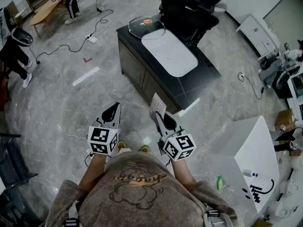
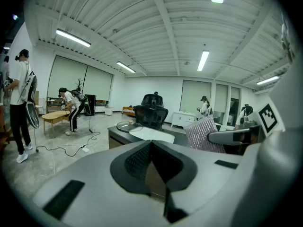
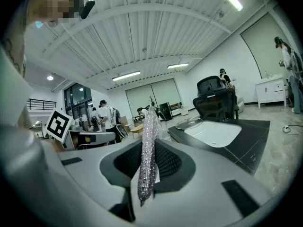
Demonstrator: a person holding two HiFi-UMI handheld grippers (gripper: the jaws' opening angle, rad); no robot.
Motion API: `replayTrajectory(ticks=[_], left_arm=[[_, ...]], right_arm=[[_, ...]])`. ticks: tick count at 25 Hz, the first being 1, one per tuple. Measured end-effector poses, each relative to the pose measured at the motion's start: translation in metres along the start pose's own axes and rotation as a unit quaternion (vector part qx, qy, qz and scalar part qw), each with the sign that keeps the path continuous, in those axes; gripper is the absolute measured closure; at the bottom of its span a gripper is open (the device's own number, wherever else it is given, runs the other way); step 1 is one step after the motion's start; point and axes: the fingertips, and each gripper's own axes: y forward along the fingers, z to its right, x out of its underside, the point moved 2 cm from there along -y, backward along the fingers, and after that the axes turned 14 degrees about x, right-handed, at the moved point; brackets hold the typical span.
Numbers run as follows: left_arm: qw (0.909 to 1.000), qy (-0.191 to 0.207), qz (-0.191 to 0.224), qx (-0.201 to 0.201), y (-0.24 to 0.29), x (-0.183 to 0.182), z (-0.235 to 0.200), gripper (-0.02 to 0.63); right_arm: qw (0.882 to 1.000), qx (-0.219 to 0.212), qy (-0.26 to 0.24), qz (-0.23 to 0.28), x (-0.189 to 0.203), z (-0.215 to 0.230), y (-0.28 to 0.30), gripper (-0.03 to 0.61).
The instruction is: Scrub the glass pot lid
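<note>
Grey floor [image 1: 47,93], power strip [image 1: 92,39] lying at left | left hand-held gripper [image 1: 112,111] closed, empty | glass pot lid [image 1: 147,27] rested on the black worktop [image 1: 203,74] just beside a white basin [image 1: 169,52] | right hand-held gripper [image 1: 162,118] clamped a sparkly scrub cloth [image 1: 158,107], well apart from the lid | office chair [image 1: 189,8] stood behind the worktop.

black desk [image 1: 204,75] | white basin [image 1: 170,53] on its top | office chair [image 1: 189,11] behind | cable [image 1: 71,46] across floor | white table [image 1: 258,148] far right
</note>
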Motion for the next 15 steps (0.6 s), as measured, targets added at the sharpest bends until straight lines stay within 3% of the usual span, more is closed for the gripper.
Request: replayTrajectory(ticks=[6,15], left_arm=[[1.0,-0.002,-0.004,0.003,-0.004,0.001,-0.011,0.595],[0.9996,-0.002,-0.012,0.026,-0.013,0.014,-0.038,0.595]], right_arm=[[1.0,-0.009,0.011,0.015,-0.002,-0.01,0.003,0.495],[1.0,0.01,0.02,0.019,0.014,-0.028,0.017,0.495]])
